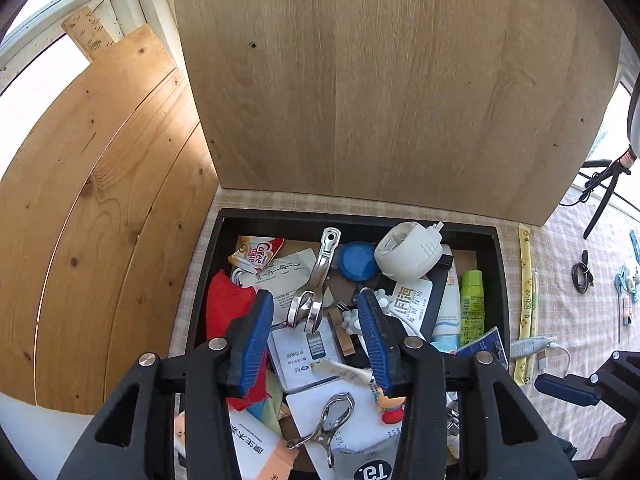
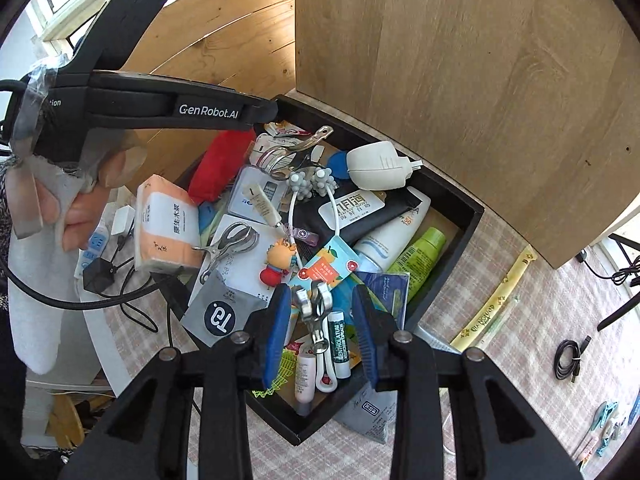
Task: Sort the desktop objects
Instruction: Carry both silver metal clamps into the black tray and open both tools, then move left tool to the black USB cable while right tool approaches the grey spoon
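Note:
A black tray [image 1: 500, 280] [image 2: 472, 216] on the checked cloth is piled with small items. My left gripper [image 1: 316, 308] is open above it, its blue pads on either side of a large steel clip [image 1: 316, 280] that also shows in the right wrist view [image 2: 288, 152]. My right gripper [image 2: 320, 304] is open over the tray's near corner, with a small metal clip [image 2: 314, 312] lying between its pads, next to a green lip balm [image 2: 339, 344]. Another metal clip [image 1: 328, 424] [image 2: 228, 244] lies on white packets.
In the tray: a white round device [image 1: 408, 252], a blue lid [image 1: 356, 260], a sunscreen tube [image 1: 450, 312], a green bottle [image 1: 472, 304], a red pouch [image 1: 228, 304], a tissue pack [image 2: 166, 224]. A wooden board [image 1: 380, 80] stands behind. A yellow sleeve [image 1: 526, 300], a coiled cable [image 2: 568, 360] and clothes pegs [image 2: 604, 420] lie on the cloth.

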Motion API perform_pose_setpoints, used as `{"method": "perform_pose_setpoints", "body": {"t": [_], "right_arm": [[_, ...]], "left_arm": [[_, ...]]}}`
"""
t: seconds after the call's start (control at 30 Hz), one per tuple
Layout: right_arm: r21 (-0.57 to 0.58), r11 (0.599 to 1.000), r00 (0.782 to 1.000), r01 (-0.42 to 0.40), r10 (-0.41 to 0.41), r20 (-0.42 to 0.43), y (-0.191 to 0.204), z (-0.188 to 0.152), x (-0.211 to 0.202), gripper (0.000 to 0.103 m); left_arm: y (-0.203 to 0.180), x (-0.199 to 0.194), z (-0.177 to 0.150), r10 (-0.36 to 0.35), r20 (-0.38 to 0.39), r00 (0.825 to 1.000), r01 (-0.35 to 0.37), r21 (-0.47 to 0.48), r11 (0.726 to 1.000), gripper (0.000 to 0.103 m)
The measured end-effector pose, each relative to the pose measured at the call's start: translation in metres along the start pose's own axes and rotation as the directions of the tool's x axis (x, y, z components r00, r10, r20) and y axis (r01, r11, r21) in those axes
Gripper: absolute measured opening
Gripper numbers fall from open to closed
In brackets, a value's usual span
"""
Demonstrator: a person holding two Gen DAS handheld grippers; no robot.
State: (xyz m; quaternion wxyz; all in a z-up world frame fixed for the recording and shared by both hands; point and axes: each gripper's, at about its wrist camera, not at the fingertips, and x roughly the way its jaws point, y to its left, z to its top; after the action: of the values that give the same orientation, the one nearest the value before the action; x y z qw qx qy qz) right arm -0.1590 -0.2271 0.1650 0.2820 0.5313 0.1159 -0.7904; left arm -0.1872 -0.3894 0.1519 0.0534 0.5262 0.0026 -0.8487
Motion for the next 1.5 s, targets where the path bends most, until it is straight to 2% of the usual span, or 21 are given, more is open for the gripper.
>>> {"method": "perform_pose_setpoints", "body": {"t": [0.3, 0.6, 0.93, 1.27, 1.5], "right_arm": [[0.056, 0.998, 1.000, 0.021, -0.021, -0.005, -0.025, -0.024, -0.010, 0.031], [0.215, 0.973, 0.996, 0.082, -0.086, 0.007, -0.091, -0.094, -0.042, 0.031], [0.398, 0.903, 0.985, 0.163, -0.170, -0.017, -0.181, -0.200, -0.080, 0.031], [0.536, 0.811, 0.968, 0.234, -0.245, -0.053, -0.278, -0.292, -0.125, 0.031], [0.602, 0.761, 0.965, 0.243, -0.255, -0.068, -0.353, -0.325, -0.131, 0.031]], "left_arm": [[-0.022, -0.013, -0.019, -0.020, -0.001, 1.000, 0.020, 0.036, 0.999, 0.039], [-0.081, -0.031, -0.054, -0.073, 0.004, 0.997, 0.072, 0.099, 0.992, 0.039], [-0.187, -0.029, -0.077, -0.141, -0.033, 0.989, 0.145, 0.194, 0.970, 0.039], [-0.308, -0.021, -0.075, -0.199, -0.079, 0.977, 0.214, 0.281, 0.936, 0.039], [-0.373, -0.002, -0.060, -0.210, -0.113, 0.971, 0.236, 0.318, 0.918, 0.039]]}}
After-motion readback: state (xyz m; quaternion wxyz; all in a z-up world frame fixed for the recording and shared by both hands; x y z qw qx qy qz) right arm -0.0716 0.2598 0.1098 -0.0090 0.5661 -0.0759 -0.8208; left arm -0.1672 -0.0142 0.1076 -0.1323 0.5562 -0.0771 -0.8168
